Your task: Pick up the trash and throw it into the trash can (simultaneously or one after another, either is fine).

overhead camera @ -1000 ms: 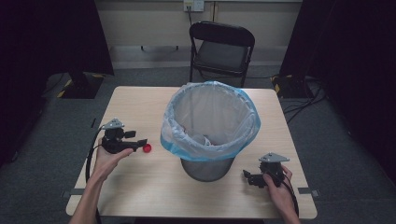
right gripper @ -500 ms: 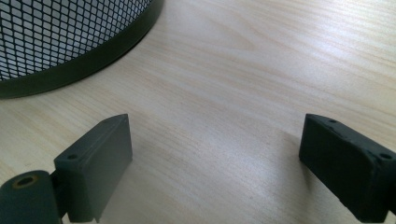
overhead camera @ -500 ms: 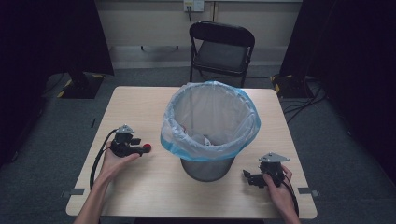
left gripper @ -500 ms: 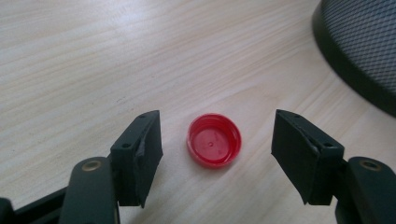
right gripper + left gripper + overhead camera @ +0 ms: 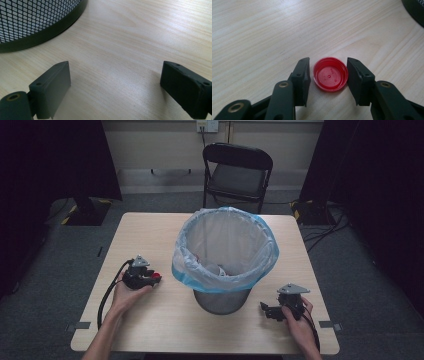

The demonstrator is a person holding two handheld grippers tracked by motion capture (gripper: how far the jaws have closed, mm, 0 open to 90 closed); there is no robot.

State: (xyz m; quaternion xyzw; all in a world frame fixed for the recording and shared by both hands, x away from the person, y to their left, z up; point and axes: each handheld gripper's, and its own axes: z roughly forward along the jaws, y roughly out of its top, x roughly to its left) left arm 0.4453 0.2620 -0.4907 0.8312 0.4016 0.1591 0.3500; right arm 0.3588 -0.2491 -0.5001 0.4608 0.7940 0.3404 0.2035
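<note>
On the table (image 5: 150, 235) beside the bin (image 5: 182, 270), pinching a red cap (image 5: 330, 74) with the left gripper's (image 5: 152, 279) just-closed jaws, probably for binning, while keeping the right gripper (image 5: 265, 309) spread and idle.

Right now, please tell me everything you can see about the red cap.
The red cap is a small round bottle cap, apparently plastic, lying open side up on the table, so its hollow inside with faint moulded marks faces the camera. It sits between the jaws of the left gripper, which have just been closing: the right pad touches its rim, while a thin gap seems to remain on the left. In the high view it lies left of the bin.
</note>
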